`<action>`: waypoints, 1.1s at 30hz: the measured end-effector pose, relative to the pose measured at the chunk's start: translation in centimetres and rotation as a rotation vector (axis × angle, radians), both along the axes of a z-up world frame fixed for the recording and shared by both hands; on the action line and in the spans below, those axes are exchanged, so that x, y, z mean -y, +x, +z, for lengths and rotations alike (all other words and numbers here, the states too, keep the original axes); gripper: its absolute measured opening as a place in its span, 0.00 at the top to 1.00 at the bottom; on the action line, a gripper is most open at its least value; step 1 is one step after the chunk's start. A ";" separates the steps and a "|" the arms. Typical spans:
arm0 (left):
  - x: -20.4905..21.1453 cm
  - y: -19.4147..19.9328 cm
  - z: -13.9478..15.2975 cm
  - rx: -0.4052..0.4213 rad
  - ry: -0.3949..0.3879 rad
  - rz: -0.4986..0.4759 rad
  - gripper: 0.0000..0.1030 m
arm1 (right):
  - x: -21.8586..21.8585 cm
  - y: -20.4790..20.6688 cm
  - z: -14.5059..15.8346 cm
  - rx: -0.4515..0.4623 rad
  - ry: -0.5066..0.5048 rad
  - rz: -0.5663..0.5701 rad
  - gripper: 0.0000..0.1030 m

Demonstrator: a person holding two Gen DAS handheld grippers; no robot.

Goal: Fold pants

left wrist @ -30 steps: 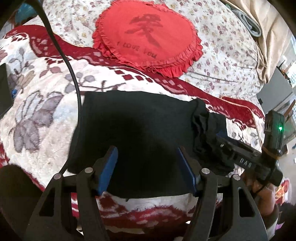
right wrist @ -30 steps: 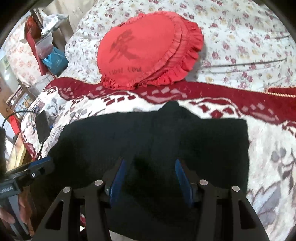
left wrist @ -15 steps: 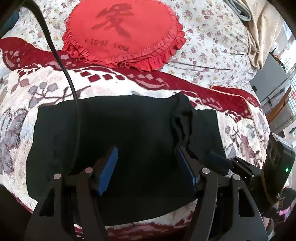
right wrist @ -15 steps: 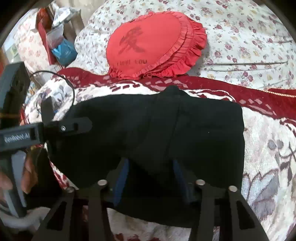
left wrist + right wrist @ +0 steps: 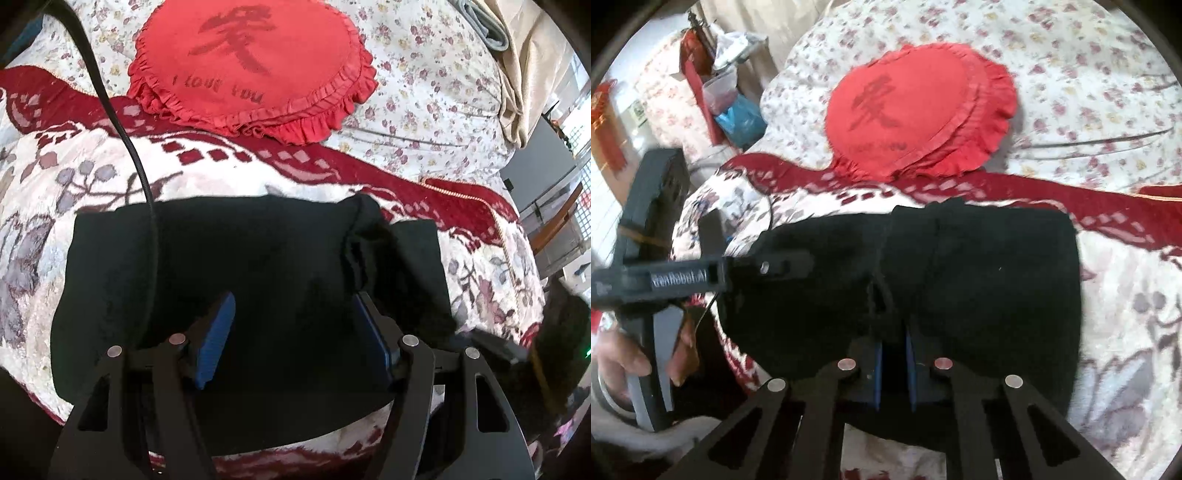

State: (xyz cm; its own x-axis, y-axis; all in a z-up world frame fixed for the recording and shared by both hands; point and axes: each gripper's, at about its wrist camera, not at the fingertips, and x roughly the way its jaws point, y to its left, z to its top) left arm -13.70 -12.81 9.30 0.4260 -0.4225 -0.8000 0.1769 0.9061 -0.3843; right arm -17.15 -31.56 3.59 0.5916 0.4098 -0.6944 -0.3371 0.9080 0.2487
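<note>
The black pants lie folded as a wide dark rectangle on the patterned blanket, with a bunched ridge right of the middle. My left gripper is open, its blue pads spread over the near part of the cloth, holding nothing. In the right wrist view the pants fill the middle. My right gripper is closed on the near edge of the pants at the bunched ridge. The left gripper's body shows at the left, held in a hand.
A red heart cushion lies beyond the pants on the floral sheet. A black cable hangs across the left of the pants. The blanket has a red border. Bags and clutter stand beside the bed.
My right gripper's jaws have closed from wide apart onto the near edge of the pants. The left gripper has shifted a little and stays open.
</note>
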 end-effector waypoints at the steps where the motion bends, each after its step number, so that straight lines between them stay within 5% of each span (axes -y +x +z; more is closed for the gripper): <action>1: 0.2 0.0 0.1 0.004 0.001 -0.002 0.37 | -0.6 0.4 -0.7 -0.011 -0.008 0.007 0.90; 4: 0.4 -0.1 0.4 0.011 0.009 -0.007 0.37 | -1.7 1.8 -3.0 -0.056 -0.029 0.005 0.88; 6: 0.3 -0.2 0.3 0.008 0.013 -0.007 0.37 | -1.8 1.6 -2.6 -0.051 -0.016 0.013 0.74; 7: 0.0 -0.3 0.3 0.007 0.014 -0.004 0.37 | -1.6 1.3 -1.9 -0.055 0.012 0.037 0.54; 8: -0.3 -0.3 0.2 0.005 0.016 0.003 0.37 | -1.4 0.9 -1.2 -0.053 0.028 0.044 0.48; 13: -3.3 -0.9 1.2 0.033 -0.032 0.082 0.37 | -0.2 -0.4 2.6 0.043 0.075 0.027 0.48; 15: -4.9 -1.4 1.8 0.047 -0.049 0.119 0.37 | -0.2 0.0 3.0 0.072 0.052 0.000 0.58; 19: -8.5 -2.9 2.6 0.072 -0.058 0.210 0.37 | -0.6 3.1 0.9 0.049 -0.064 -0.073 0.80; 23: -11.7 -4.5 2.7 0.073 -0.075 0.288 0.37 | -1.6 4.9 -2.1 -0.016 -0.103 -0.058 0.80; 27: -13.9 -6.1 1.9 0.060 -0.117 0.361 0.29 | -2.1 4.9 -0.9 -0.008 -0.092 -0.042 0.80; 29: -14.8 -6.7 1.1 0.037 -0.178 0.386 0.28 | -2.4 4.5 0.5 0.022 -0.051 -0.021 0.70; 31: -14.9 -7.2 0.3 0.015 -0.201 0.397 0.28 | -3.7 4.5 1.7 0.050 -0.022 0.026 0.43; 33: -14.7 -7.3 -0.4 -0.010 -0.207 0.387 0.27 | -5.0 5.1 2.2 0.048 0.031 0.085 0.41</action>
State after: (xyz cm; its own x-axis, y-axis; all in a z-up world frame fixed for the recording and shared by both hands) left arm -21.00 1.86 8.93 0.5769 -0.3852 -0.7203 -0.1655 0.8084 -0.5649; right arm -12.09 -26.53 5.82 0.5860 0.4809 -0.6522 -0.4248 0.8677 0.2581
